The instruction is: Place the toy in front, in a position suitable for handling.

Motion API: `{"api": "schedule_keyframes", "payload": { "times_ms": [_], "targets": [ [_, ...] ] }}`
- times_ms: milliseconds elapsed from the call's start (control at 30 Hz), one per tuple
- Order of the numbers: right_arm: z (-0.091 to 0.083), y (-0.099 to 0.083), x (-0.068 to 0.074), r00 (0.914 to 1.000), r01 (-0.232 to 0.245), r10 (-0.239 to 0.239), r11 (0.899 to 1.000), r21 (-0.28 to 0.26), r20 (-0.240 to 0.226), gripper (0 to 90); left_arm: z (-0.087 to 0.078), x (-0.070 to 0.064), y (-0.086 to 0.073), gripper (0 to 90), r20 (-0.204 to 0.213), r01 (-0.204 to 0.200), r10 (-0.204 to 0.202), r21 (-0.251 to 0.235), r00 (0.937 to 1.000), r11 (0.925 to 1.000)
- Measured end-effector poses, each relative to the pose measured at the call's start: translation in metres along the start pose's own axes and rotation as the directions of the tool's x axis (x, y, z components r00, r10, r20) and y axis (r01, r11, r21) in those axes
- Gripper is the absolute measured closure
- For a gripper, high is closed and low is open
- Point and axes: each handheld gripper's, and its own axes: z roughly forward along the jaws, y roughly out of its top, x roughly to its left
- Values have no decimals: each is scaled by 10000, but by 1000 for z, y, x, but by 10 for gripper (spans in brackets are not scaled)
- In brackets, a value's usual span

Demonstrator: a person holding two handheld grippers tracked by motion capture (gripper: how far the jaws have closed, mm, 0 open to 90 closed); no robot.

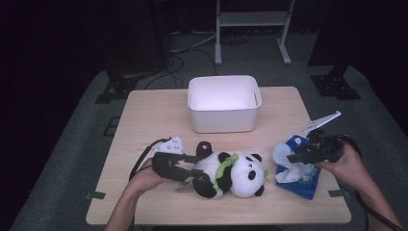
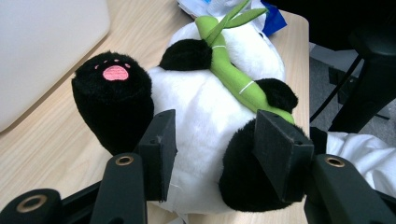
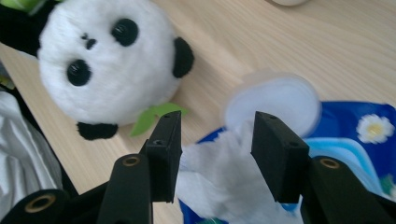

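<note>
A panda plush lies on its back at the front middle of the table, a green bamboo stalk across its chest. My left gripper is open at its lower end; in the left gripper view the jaws straddle the white belly and one black leg. To the panda's right lies a blue wipes pack with its round lid flipped up and a white wipe sticking out. My right gripper is open, and its jaws stand on either side of that wipe.
A white bin stands empty at the back middle of the wooden table, behind the panda; its wall is at the left in the left gripper view. Metal stand legs and cables lie on the floor beyond the table.
</note>
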Motion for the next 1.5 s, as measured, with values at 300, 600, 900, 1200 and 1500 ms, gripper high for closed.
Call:
{"api": "schedule_keyframes", "payload": {
  "times_ms": [300,600,900,1200,1500],
  "targets": [
    [19,19,26,9931,904,-904,9959,-33,-747,512,-5,2,-2,479,-121,53,-54,-76,9999,10000],
    [38,46,53,9736,1805,-1792,9836,-39,-1414,495,-8,4,-3,475,-202,145,-147,-118,9997,9998],
    [52,72,69,9522,2456,-2431,9693,-94,-1848,478,-14,7,-7,472,-318,285,-292,-222,9991,9993],
    [62,88,77,9341,2947,-2879,9556,9,-2109,459,-21,10,-11,465,-497,403,-416,-276,9979,9988],
    [64,103,78,9273,3119,-3031,9501,56,-2194,459,-26,14,-14,459,-609,575,-592,-300,9964,9979]
  ]
}}
